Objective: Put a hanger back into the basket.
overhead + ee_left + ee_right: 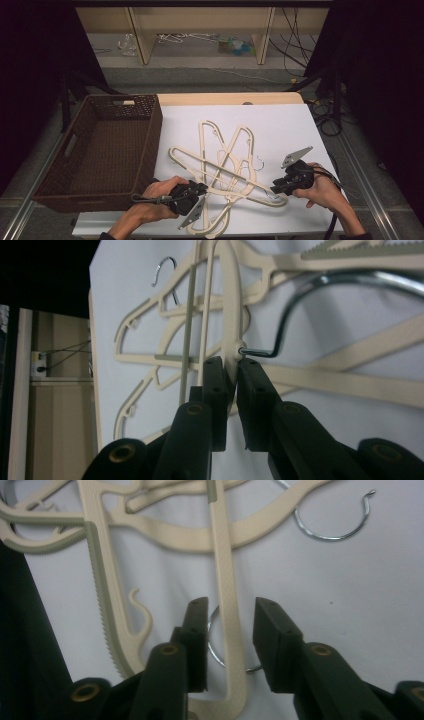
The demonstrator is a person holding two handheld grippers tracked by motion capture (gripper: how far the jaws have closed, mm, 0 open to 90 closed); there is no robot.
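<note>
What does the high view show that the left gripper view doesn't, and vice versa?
High view: the brown basket left of the white mat, both hands, the right hand-held gripper at a hanger's arm, and shelving beyond the table.

Left gripper view: the left hand-held gripper shut on a hanger's neck, just under where its metal hook enters.

Both: the tangled cream hangers on the mat.

You won't find any readable text, label, brand, number or sign here; nothing on the hangers [227,165] or basket [100,150] carries lettering.
</note>
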